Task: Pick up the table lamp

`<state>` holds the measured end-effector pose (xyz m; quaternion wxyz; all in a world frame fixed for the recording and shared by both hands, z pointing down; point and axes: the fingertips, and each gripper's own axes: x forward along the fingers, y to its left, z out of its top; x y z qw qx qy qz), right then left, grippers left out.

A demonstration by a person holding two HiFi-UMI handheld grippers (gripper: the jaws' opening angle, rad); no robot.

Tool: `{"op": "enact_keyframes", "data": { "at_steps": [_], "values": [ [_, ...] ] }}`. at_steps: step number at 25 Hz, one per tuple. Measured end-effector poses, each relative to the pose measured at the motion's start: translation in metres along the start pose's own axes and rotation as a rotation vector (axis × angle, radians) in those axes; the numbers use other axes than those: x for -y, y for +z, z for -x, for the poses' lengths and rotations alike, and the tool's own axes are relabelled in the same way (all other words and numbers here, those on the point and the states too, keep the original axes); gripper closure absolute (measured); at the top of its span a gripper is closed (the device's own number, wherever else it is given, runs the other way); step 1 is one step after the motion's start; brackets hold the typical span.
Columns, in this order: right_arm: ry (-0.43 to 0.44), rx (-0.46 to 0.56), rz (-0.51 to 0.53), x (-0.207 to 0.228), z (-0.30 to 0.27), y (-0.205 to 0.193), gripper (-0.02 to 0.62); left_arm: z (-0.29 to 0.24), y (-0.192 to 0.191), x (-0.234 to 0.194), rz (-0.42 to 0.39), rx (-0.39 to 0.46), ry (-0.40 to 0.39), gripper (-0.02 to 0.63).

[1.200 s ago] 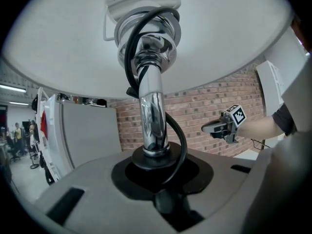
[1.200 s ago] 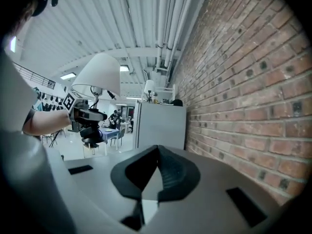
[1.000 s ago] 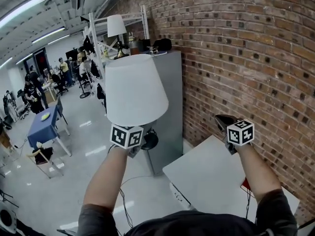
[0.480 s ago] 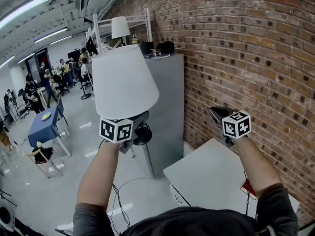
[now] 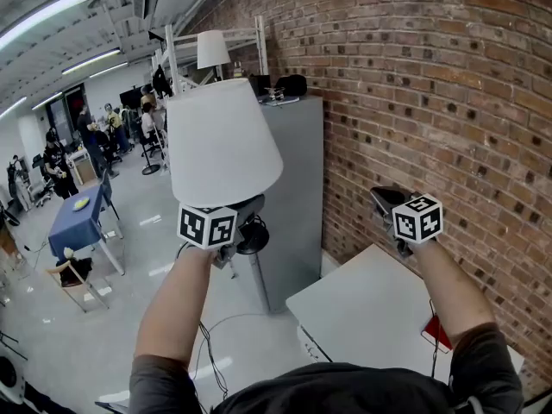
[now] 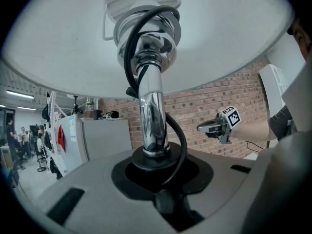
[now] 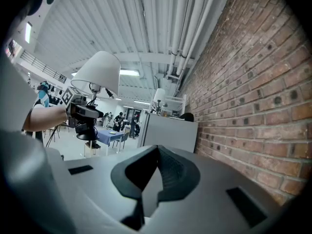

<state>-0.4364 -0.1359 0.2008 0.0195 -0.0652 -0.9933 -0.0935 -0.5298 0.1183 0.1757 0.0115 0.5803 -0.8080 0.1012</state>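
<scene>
The table lamp hangs in the air, its white shade (image 5: 222, 141) upright above my left gripper (image 5: 245, 210). In the left gripper view that gripper (image 6: 155, 156) is shut on the lamp's chrome stem (image 6: 151, 111), and a black cord (image 6: 180, 140) loops beside the stem. The lamp's round black base (image 5: 255, 239) hangs just below the jaws. My right gripper (image 5: 385, 199) is held up near the brick wall, jaws together and empty (image 7: 156, 152). From the right gripper view, the lamp (image 7: 100, 69) and left gripper (image 7: 88, 112) show at the left.
A white table (image 5: 371, 309) lies below my right arm, with a red thing (image 5: 435, 330) at its edge. A grey cabinet (image 5: 293, 179) stands against the brick wall (image 5: 431, 102). A blue table (image 5: 78, 218) and people are far left. Another lamp (image 5: 211, 48) sits on a shelf.
The lamp and left gripper rose and shifted a little left in the head view. The right gripper rose slightly too. Over the last half second both stayed nearly still.
</scene>
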Motion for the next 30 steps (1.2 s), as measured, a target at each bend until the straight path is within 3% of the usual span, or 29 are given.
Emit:
{"op": "enact_keyframes", "data": {
  "at_steps": [30],
  "values": [
    [0.004,-0.016,0.026,-0.012,0.016,-0.003,0.603,0.0,0.002,0.023,-0.021,-0.005,-0.029,0.52]
  ]
}}
